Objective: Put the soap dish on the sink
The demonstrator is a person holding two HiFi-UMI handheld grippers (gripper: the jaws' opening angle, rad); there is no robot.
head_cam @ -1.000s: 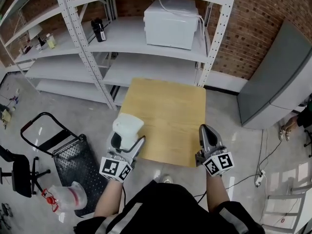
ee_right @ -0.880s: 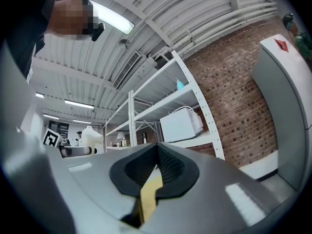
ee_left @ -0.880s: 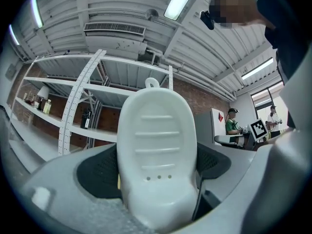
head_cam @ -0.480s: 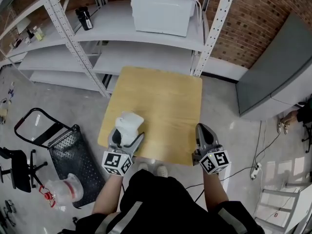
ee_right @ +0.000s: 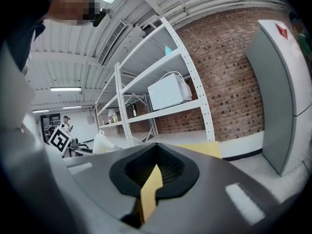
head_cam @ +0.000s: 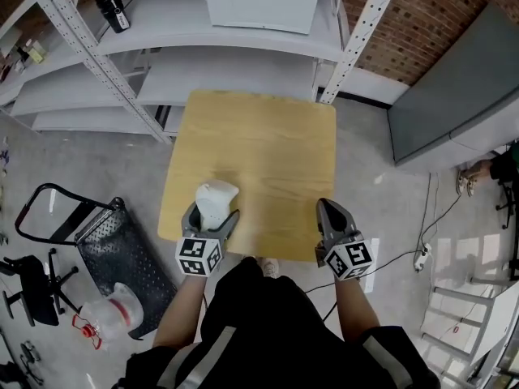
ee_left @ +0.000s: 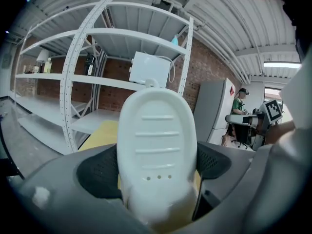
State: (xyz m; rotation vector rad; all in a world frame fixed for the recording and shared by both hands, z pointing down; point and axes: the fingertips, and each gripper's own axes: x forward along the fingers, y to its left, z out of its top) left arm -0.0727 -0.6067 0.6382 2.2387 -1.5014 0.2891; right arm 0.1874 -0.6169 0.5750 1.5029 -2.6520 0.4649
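**White plastic dish clamped, no sink in view**

White and ribbed, the soap dish (head_cam: 216, 202) sits between the jaws of your left gripper (head_cam: 214, 211). The jaws stand wide and both dark pads press its sides, so the grip looks sound. The dish hangs over the near left part of the wooden table (head_cam: 268, 136). I cannot tell whether it touches the top.

None of the views shows a sink, only the table, the white shelving (head_cam: 243, 63) and the concrete floor. My advice is to find the sink before you carry anything further. Carry the dish level and don't squeeze harder, since thin plastic like this may flex or pop out sideways. Set it down flat before you let go.

Your right gripper (head_cam: 331, 214) has its jaws together on nothing, with only a sliver of table showing between the pads. It sits at the table's near right edge. Both forearms reach forward side by side, with the grippers pointing away from you and slightly down and the marker cubes nearest your body.
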